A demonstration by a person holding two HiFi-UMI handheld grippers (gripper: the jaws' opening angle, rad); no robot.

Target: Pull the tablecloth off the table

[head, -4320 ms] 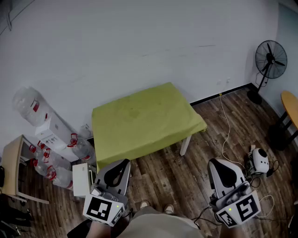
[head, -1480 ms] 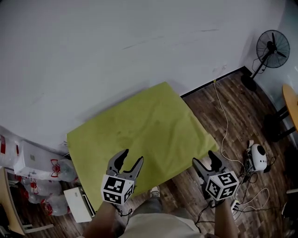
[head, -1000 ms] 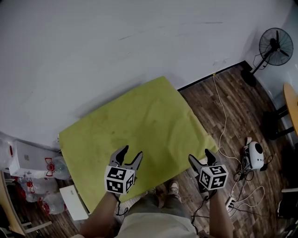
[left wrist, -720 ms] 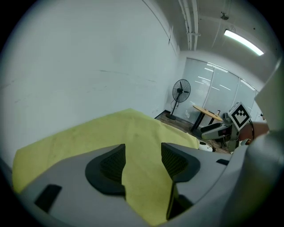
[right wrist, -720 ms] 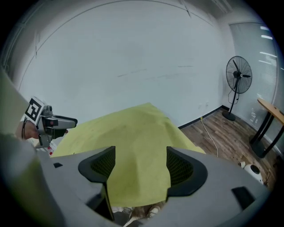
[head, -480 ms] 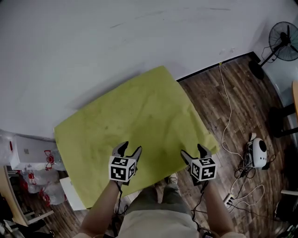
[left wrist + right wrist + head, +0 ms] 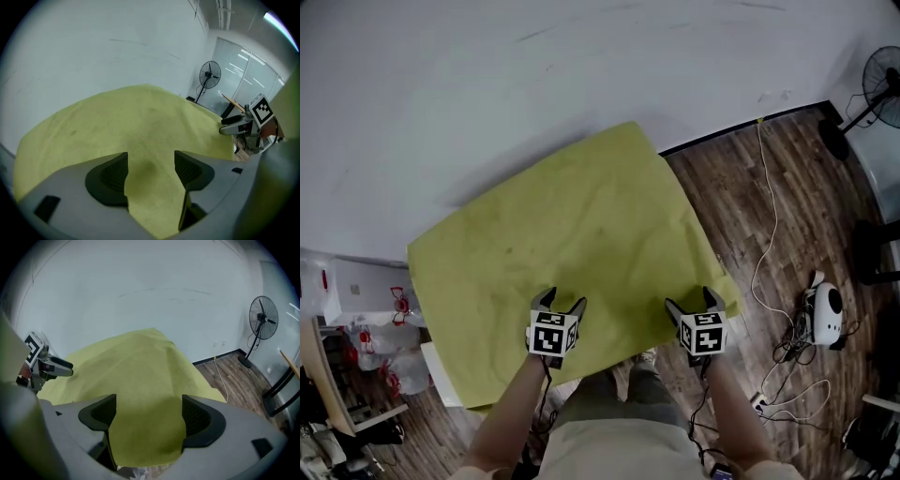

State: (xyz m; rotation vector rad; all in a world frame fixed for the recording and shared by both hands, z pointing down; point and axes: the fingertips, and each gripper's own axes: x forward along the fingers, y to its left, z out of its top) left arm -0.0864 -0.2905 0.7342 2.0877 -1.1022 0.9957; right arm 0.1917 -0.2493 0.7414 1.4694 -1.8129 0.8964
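Both pairs of jaws are opening and standing wide, their pads pressing on nothing. The left gripper [image 7: 150,161] is hovering over the yellow-green tablecloth [image 7: 572,225] just inside its near edge. The right gripper [image 7: 147,408] is straddling that same hem near the right corner, with wooden floor [image 7: 234,366] showing beyond. The cloth is stretching away from both toward the white wall [image 7: 487,75], so a grip here would likely be pulling back toward the person

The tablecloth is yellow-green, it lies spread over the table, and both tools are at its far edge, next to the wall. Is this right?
Not the far edge. The head view shows the left tool and the right tool at the near edge of the tablecloth. Their jaws are opening, with cloth between them. The rest is right.
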